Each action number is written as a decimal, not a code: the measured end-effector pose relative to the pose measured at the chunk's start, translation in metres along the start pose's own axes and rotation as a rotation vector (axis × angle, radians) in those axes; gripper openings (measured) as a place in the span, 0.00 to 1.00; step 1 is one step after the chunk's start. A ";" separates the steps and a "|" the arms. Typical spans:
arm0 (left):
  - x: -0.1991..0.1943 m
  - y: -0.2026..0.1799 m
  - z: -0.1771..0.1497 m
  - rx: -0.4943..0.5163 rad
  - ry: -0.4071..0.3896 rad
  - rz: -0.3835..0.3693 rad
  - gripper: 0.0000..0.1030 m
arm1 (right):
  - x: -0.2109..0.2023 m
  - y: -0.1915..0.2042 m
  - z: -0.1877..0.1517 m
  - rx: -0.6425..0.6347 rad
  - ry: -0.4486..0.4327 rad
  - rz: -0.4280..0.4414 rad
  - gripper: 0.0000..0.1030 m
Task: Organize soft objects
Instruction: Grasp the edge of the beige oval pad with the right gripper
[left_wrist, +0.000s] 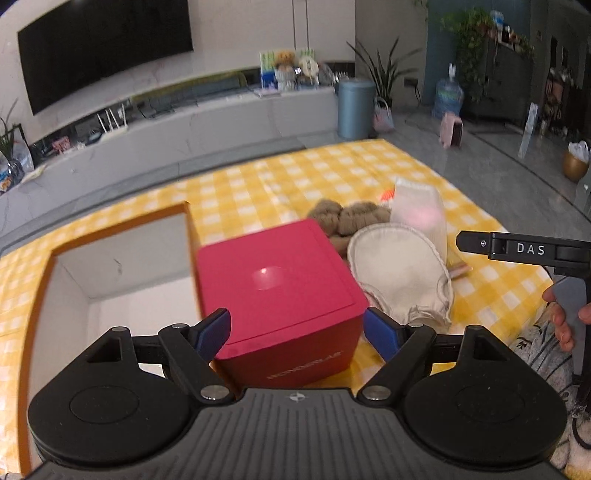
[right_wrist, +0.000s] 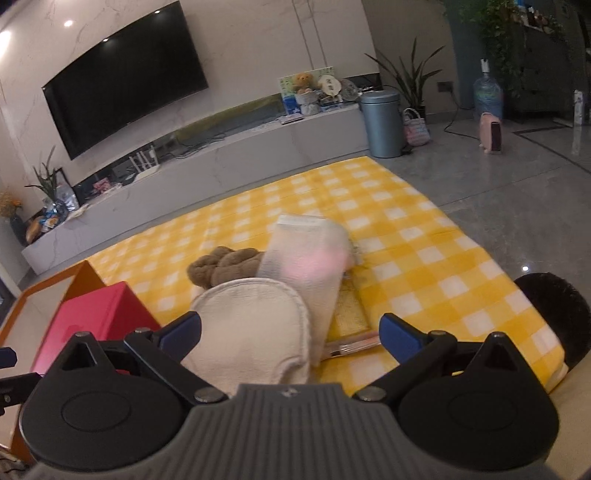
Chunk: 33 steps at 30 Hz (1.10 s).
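I see a yellow-and-white checked cloth (right_wrist: 424, 258) covering the whole work surface, which sits low over a grey tiled floor (right_wrist: 517, 177). On its left side rests an open orange box (left_wrist: 48, 280) with a pale inside, and a red box (left_wrist: 280, 291) stands just beside it, touching or nearly so. To the right of the red box a cream padded mitt (right_wrist: 251, 328) lies flat. Behind it sits a brown plush toy (right_wrist: 225, 266), and a white sock with a pink patch (right_wrist: 306, 258) leans across the pile. A pinkish item (right_wrist: 351, 347) pokes out from under them; I cannot tell what it is.
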<state>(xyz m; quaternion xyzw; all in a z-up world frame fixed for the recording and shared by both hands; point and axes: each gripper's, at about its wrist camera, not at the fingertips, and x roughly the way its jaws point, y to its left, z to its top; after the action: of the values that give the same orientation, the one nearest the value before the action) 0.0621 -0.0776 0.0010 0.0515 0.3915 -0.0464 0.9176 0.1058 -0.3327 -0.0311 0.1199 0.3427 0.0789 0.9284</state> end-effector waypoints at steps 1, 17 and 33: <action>0.003 -0.003 0.000 0.004 0.010 0.000 0.93 | 0.004 -0.002 -0.001 0.008 0.017 -0.004 0.98; 0.003 0.009 0.010 -0.044 0.015 -0.004 0.93 | 0.070 0.043 -0.025 -0.099 0.202 -0.012 0.98; 0.002 0.016 0.005 -0.053 0.033 -0.013 0.93 | 0.084 0.045 -0.030 -0.107 0.312 0.036 0.76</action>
<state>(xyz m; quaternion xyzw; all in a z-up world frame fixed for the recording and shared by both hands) 0.0686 -0.0622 0.0039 0.0256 0.4080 -0.0410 0.9117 0.1465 -0.2653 -0.0921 0.0626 0.4756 0.1312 0.8675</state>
